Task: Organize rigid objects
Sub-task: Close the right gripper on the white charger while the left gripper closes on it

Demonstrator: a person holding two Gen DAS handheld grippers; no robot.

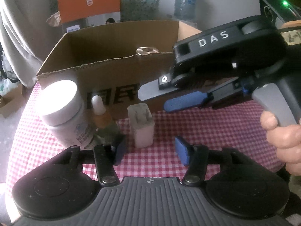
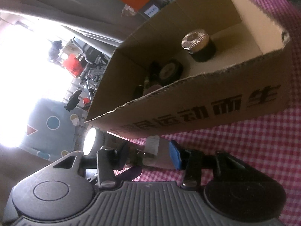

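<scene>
Charger (image 1: 142,124), a small white plug block, stands prongs-up on the checked cloth (image 1: 216,131) at 12 o'clock from the left gripper (image 1: 150,151), whose fingers stand apart around empty air. It looks light, stiff and smooth; its flat sides suit a grip. The right gripper (image 1: 152,98) hovers at 2 o'clock, fingers apart, before the box (image 1: 112,71).

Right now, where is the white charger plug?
In the left wrist view the white charger plug stands on the checked cloth, before the cardboard box, right of the dropper bottle.

Raised white letters "DAS" run along the black body of the right gripper (image 1: 170,97). Large black Chinese characters, partly readable as "运动而生", are printed on the cardboard box (image 2: 207,113) front. "PHILIPS" appears on the orange carton (image 2: 151,11) behind it.
</scene>
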